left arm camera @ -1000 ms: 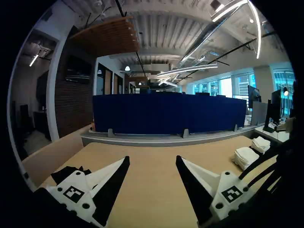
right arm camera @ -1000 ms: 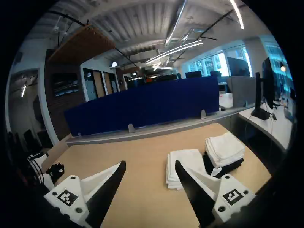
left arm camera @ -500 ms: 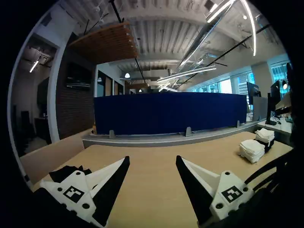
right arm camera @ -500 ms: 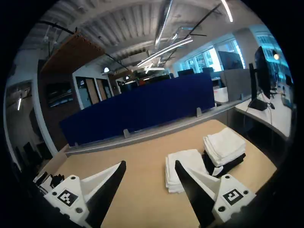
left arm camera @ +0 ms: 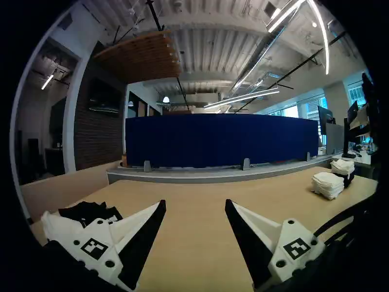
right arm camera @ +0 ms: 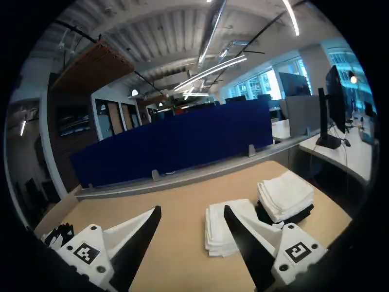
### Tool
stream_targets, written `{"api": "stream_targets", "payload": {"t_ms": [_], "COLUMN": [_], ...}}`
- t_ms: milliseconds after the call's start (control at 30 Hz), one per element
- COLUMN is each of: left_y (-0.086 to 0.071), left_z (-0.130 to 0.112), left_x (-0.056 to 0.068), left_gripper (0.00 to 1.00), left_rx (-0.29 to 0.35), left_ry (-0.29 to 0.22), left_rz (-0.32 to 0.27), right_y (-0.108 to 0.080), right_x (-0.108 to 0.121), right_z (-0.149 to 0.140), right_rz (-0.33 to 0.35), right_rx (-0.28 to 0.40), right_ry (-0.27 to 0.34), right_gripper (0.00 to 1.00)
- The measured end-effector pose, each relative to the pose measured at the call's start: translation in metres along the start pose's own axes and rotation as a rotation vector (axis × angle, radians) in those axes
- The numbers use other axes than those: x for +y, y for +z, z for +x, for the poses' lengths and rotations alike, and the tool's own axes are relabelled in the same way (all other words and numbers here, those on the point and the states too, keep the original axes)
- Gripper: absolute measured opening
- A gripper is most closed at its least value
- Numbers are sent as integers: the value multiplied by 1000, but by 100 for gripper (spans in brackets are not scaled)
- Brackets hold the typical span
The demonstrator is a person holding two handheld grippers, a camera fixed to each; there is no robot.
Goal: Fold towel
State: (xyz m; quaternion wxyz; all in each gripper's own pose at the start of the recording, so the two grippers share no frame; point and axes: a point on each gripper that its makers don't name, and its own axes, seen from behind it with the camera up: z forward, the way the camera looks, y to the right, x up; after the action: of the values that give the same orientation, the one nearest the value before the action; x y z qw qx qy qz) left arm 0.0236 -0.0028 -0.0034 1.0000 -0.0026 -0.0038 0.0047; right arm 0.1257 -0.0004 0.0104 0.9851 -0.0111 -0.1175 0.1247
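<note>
The left claw [left arm camera: 194, 228] stands wide apart with nothing between its fingers, over the light-wood desk [left arm camera: 194, 197]. Just beside its left finger, near the desk's left edge, lies a heap of black cloth [left arm camera: 90, 212] with a white cloth [left arm camera: 52, 221] on its near side. Ahead of the claw, bare wood runs to the far edge. There a grey rail [left arm camera: 194, 173] spans the width beneath a blue partition [left arm camera: 219, 141]. Far to the right, close to the desk's right edge, sits a stack of folded white towels [left arm camera: 328, 184], with a second stack [left arm camera: 343, 166] behind it.

In the right gripper view, the right claw [right arm camera: 192, 233] is also spread wide and holds nothing. The stack of folded white towels lies just past its right finger, which partly hides it. The second stack sits just beside it, nearer the desk's curved right edge, on top of folded black cloth [right arm camera: 294, 214]. To the left of the towels the wood is bare as far as the rail. Beyond the right edge there is a dark gap, then a white side desk [right arm camera: 352, 155] carrying a monitor [right arm camera: 334, 104] on a stand.
</note>
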Motion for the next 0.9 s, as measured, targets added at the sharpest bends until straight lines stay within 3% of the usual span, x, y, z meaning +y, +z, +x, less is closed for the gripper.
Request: {"api": "stream_targets", "payload": {"t_ms": [567,900], "left_y": [5,6], "left_z": [-23,-24], "left_x": [-11,-8], "left_gripper": [90,90], "left_rx": [7,8], "left_ry": [-12,-12], "left_rz": [16,11], "right_y": [10,7], "right_x": [-15,-23], "right_z": [-11,-12], "right_rz": [29,39], "right_rx": [-26,-28], "right_ry": [-16,-15], "right_gripper": [100,100]}}
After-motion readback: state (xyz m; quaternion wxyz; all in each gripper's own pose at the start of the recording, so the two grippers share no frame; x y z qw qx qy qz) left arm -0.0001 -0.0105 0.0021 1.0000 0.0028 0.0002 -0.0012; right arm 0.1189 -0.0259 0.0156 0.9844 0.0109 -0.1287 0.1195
